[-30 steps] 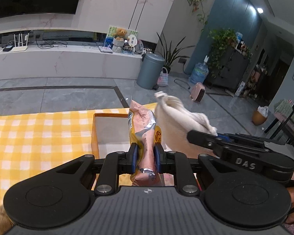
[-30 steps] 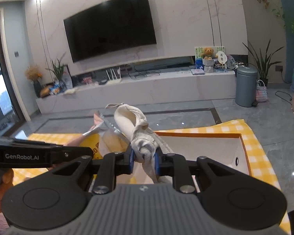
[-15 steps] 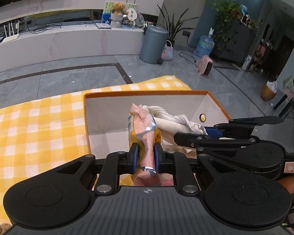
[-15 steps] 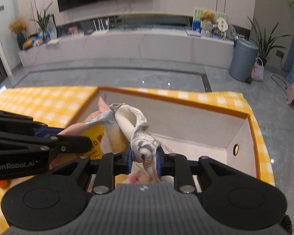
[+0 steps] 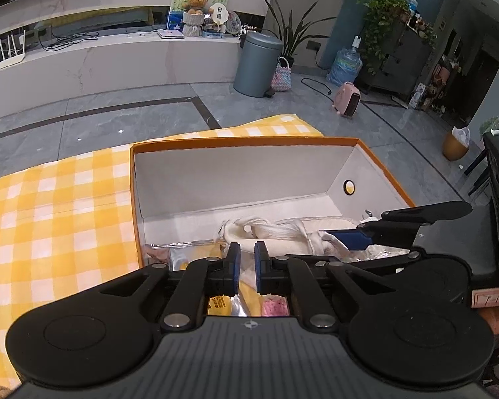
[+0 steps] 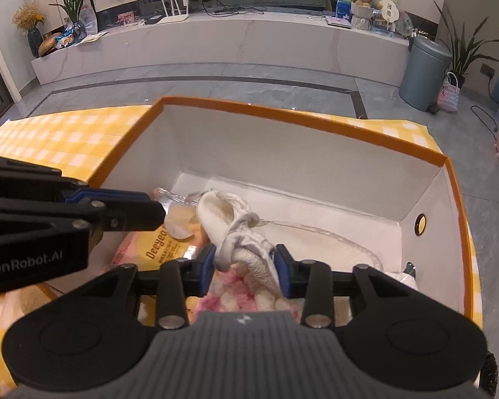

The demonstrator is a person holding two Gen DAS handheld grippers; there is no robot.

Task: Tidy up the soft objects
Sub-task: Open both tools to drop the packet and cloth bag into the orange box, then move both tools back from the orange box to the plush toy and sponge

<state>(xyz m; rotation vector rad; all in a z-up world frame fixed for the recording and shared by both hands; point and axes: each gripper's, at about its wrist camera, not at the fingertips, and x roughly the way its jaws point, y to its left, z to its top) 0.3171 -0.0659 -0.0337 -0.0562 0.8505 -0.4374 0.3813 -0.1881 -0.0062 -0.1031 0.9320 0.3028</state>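
The box (image 6: 302, 126) is standing open at the top, so entry from above is staying free. Its far half is lying bare along the back wall, leaving room there. Its near half is filling up: the snack bag (image 6: 163, 249) is lying at the near left corner, the white bundle (image 6: 236, 232) is sitting beside it at the middle, and pink-and-white fluff (image 6: 239, 286) is lying under that. Both grippers are crowding this near part, the left gripper (image 5: 247, 257) reaching in just beside the right gripper (image 6: 246, 266), with the bundle between the right fingers (image 6: 284, 274). Left of the box, the checked worktop (image 5: 50, 216) is lying bare.
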